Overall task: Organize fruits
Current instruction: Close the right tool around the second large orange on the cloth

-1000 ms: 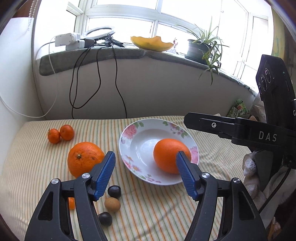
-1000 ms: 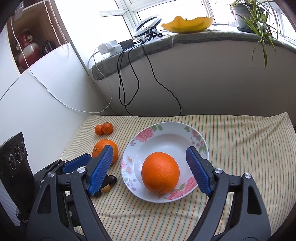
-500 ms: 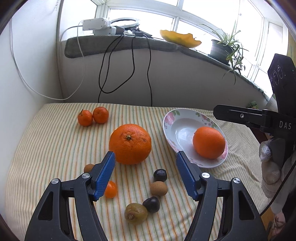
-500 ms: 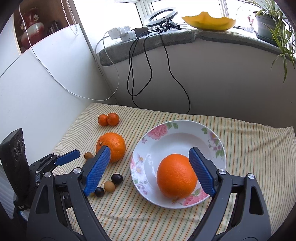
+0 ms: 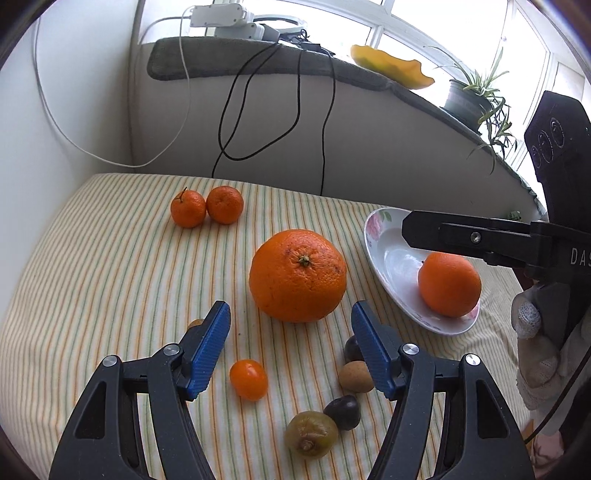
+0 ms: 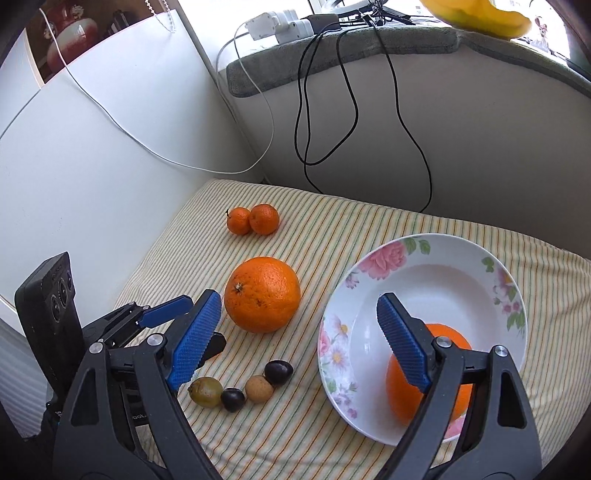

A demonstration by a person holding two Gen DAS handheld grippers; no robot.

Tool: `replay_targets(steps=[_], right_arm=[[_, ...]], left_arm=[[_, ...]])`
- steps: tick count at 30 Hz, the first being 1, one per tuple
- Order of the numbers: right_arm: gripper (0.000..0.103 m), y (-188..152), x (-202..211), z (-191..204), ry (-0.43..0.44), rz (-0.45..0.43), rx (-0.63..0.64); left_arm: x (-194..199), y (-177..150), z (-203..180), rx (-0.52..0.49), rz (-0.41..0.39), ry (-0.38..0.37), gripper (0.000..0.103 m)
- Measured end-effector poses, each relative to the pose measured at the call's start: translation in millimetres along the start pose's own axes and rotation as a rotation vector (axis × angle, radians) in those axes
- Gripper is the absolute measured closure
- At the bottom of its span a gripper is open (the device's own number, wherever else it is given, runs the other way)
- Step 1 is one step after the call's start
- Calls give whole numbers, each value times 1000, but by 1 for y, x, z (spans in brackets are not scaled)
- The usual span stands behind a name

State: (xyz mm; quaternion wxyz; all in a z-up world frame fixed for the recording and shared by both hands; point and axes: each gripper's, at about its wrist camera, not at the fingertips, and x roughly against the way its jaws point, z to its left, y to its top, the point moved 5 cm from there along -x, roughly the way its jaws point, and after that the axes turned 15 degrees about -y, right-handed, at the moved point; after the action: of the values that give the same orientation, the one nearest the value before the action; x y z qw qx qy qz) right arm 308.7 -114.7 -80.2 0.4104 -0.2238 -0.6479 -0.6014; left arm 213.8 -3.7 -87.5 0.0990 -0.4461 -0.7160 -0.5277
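Note:
A big orange [image 5: 297,275] lies on the striped cloth, just ahead of my open, empty left gripper [image 5: 290,347]; it also shows in the right wrist view [image 6: 262,293]. A floral plate [image 6: 369,258] holds a second orange [image 6: 454,338], partly hidden by my open, empty right gripper [image 6: 303,341], which hovers above the plate's left rim. Two small mandarins [image 5: 207,209] lie farther back. Small fruits lie near the left gripper: a cherry tomato [image 5: 248,379], a longan [image 5: 355,376], a greenish fruit [image 5: 311,435] and dark ones [image 5: 343,406].
The table [image 5: 92,277] meets a white wall on the left and a low wall at the back, with cables [image 5: 258,122] hanging down. The sill above carries a power strip [image 5: 221,16], a yellow bowl [image 5: 391,68] and a potted plant [image 5: 476,96].
My left gripper has swung left and closer, from facing the plate to facing the big orange. My right gripper has drifted left and nearer, so the plated orange sits behind its right finger.

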Motion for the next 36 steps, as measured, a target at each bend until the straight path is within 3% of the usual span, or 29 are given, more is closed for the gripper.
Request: replay_targets(steps=[9,23,36], right_arm=[[30,3,-40,23,57,99,12],[31,5,-75,37,72,158,27],[36,3,-83,41,109,186,15]], left_arm=[[-12,2,8,33,15,-41,35],[-32,8,10,56,44,-84,35],[-33,6,11,61,41,-74,39]])
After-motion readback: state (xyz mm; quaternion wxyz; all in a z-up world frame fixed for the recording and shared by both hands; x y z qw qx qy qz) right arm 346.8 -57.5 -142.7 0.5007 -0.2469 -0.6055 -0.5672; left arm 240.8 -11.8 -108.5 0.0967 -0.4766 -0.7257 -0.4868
